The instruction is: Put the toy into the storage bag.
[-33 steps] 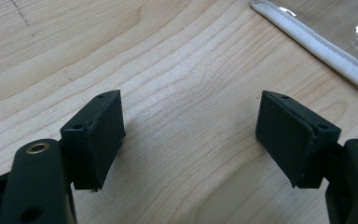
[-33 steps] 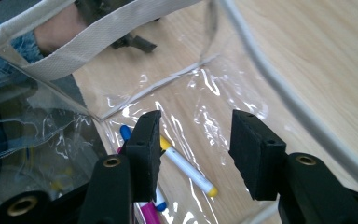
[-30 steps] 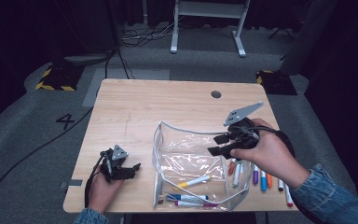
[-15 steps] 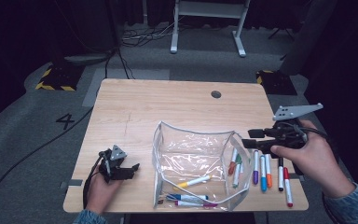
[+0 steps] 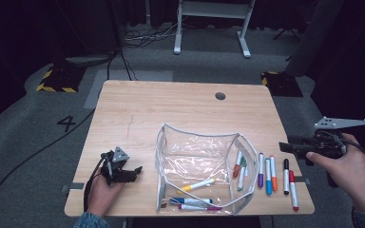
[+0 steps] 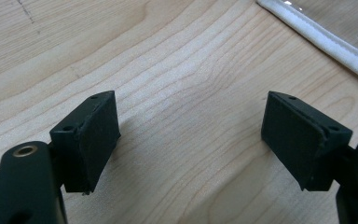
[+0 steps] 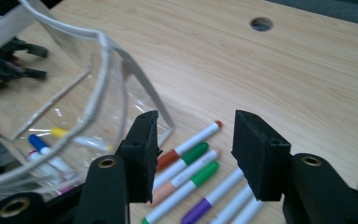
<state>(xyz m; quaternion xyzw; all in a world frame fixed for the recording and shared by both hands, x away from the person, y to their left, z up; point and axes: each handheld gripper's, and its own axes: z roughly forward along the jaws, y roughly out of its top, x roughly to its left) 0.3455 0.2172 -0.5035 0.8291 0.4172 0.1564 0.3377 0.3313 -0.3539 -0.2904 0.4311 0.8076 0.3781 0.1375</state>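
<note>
right gripper (image 5: 285,146): jaws parted, empty, held just right of the markers (image 5: 268,175) and clear pouch (image 5: 202,147). left gripper (image 5: 138,169): released, resting left of the pouch.

Both grippers are black. The left gripper (image 6: 193,144) has square matte pads, screw holes and a brass-ringed pivot at 8 o'clock; the right gripper (image 5: 285,146) carries a grey three-cornered plate; denim-blue cuffs at both wrists.

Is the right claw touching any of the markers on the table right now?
Apart. In the high view the right claw hangs open off the table's right edge, with bare wood between it and the nearest markers.
</note>
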